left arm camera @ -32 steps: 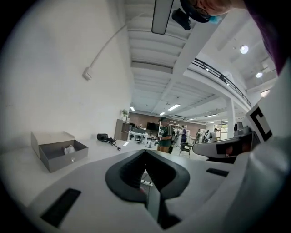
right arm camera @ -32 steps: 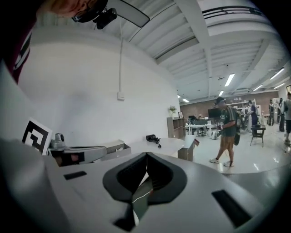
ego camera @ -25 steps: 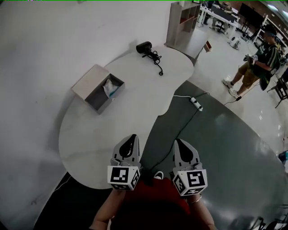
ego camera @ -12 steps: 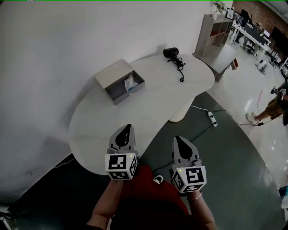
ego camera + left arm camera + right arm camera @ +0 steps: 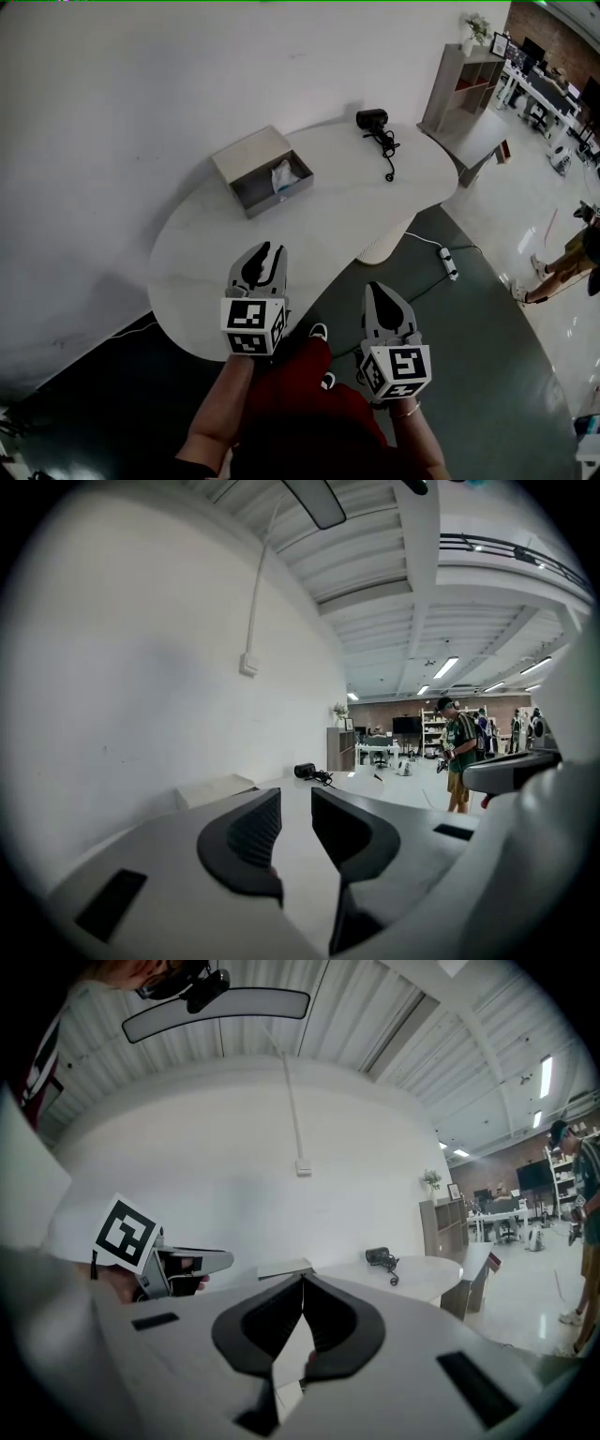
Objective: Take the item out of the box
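In the head view, the open grey box (image 5: 255,159) sits at the far side of the white counter (image 5: 216,272), near the wall, and the item (image 5: 284,177), something pale and crumpled that we cannot identify, lies inside it against its right end. A black device (image 5: 372,118) with a trailing cable rests further along the counter, well apart from the box. Our left gripper (image 5: 272,251) hangs over the near edge of the counter and our right gripper (image 5: 375,291) is beside it over the dark floor, both far from the box. In the left gripper view, the jaws stand a little apart and are opening, with nothing between them; past them the box shows only as a low pale shape, its inside hidden from this low angle. In the right gripper view, the jaws meet at their tips and hold nothing; the box lid edge peeks just above them, and the item cannot be seen. A person stands in the distance, cut off at the right edge.
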Demonstrator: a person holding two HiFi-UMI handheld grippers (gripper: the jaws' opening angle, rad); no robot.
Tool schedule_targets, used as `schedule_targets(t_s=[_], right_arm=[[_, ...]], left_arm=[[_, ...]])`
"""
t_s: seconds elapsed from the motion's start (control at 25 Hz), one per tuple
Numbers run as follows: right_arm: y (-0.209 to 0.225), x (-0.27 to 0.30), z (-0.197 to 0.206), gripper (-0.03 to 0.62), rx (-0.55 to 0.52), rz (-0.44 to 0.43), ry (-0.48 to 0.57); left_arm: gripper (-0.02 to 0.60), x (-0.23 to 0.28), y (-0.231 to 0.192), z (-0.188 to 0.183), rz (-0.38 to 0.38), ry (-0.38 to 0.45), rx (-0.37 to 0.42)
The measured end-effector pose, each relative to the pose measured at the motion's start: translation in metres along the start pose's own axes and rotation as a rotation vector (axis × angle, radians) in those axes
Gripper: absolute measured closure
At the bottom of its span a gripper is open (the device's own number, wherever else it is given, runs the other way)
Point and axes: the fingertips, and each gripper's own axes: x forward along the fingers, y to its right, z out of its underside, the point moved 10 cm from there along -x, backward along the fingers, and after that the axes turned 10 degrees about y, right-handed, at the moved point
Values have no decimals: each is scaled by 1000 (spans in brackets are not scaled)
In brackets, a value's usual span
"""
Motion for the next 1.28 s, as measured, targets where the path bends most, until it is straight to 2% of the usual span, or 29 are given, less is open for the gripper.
schedule_targets(t_s=[0.12,0.52,0.8,1.28], right_arm=[[6,6,-3,579,-14,-9,-3],[23,42,-12,579,-30,-37,26],[39,79,-5,579,-31,-75,-10],[59,173,15,579,-19,-172,-95]], left_arm=[[476,9,-1,0,-5,-10,6],[445,60,-29,10,-80,-28,-3],[423,107,-46,25,-125,-72,-41],[414,161,-65,44,-149,-140,-64]])
